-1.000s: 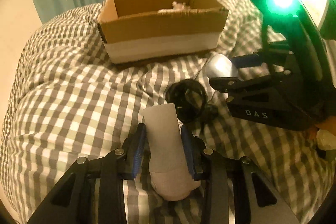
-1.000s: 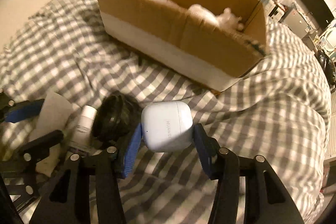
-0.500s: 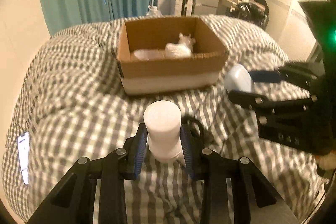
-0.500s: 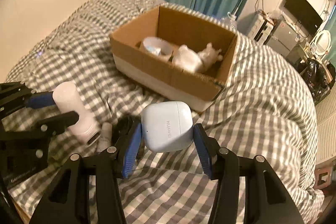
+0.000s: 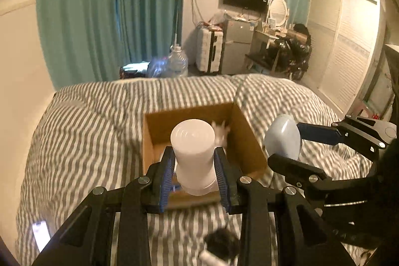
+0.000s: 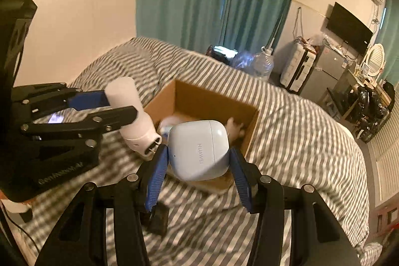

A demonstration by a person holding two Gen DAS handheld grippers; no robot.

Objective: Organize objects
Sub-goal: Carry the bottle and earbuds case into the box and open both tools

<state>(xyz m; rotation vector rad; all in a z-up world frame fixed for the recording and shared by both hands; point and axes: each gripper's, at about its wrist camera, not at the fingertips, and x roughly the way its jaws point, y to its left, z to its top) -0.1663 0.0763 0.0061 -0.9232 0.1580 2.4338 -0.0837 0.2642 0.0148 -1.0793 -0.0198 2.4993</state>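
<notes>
My left gripper (image 5: 194,171) is shut on a white cylindrical bottle (image 5: 193,151) and holds it in the air over the near edge of an open cardboard box (image 5: 247,141) on the bed. My right gripper (image 6: 198,163) is shut on a pale blue Huawei earbud case (image 6: 199,148), also raised near the box (image 6: 214,98). The left gripper and its bottle (image 6: 129,113) show at the left of the right wrist view. The case shows in the left wrist view (image 5: 283,138). A white soft toy (image 6: 234,126) lies in the box.
The bed has a grey and white checked cover (image 5: 87,141). A black coiled cable (image 5: 222,246) and a small white tube lie on it near me. A phone (image 5: 40,236) lies at the bed's left edge. Curtains, a water jug (image 5: 177,64), a suitcase and a desk stand beyond.
Both grippers have risen from the bed and moved forward toward the box, each carrying its object. The cable and tube stay behind on the cover.
</notes>
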